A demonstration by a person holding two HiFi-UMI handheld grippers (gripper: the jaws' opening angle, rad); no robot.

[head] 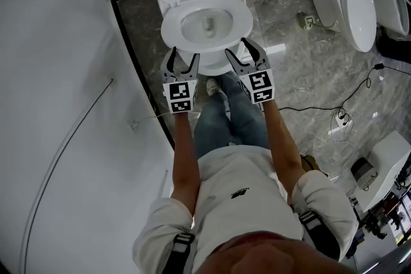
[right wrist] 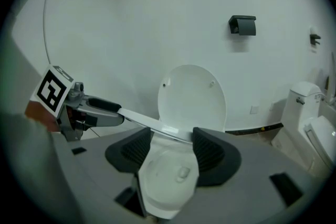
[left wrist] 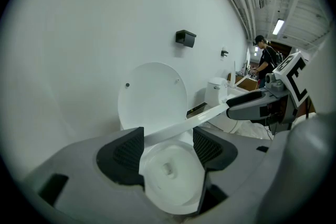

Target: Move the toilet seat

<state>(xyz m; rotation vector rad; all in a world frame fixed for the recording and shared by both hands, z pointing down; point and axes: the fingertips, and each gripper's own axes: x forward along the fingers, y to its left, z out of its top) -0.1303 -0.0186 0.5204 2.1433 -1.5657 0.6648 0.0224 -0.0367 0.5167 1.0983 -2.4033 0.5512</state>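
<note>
A white wall (head: 64, 22) and grey marbled floor (head: 308, 67) are seen. The left gripper (head: 183, 56) is spread, with the toilet seat's (left wrist: 173, 131) front edge crossing between its pads. The right gripper (head: 242, 48) is likewise spread across that edge.

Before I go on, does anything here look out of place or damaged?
Nothing looks spilled or broken. The toilet seat is half-raised, with its front rim crossing the open left gripper and right gripper. Loose cables lie on the floor.
</note>
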